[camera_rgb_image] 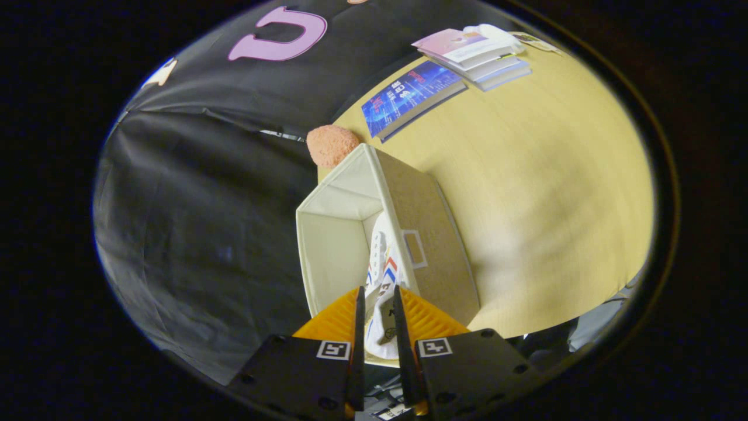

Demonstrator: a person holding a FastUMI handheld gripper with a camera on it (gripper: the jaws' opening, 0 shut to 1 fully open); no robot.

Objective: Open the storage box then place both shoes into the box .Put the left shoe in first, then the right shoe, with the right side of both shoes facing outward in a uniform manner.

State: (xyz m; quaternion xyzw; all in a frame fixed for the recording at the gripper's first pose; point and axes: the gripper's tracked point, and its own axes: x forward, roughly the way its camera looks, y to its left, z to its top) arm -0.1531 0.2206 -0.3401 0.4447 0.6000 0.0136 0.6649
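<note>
A beige fabric storage box (429, 245) stands open on the yellow table (543, 175), its cream inside showing. A white shoe (383, 275) with red and blue stripes hangs over the box's open mouth, toe end pointing into it. My gripper (378, 295) is shut on the shoe's heel end, both fingers pressing on the collar. The shoe lies close along the box's right-hand wall. The rest of the box's inside beside the shoe looks empty.
A fuzzy orange ball (331, 144) rests just beyond the box's far corner. A blue book (412, 96) and a stack of several books (476, 52) lie farther off on the table. The black cloth wall hangs to the left of the box.
</note>
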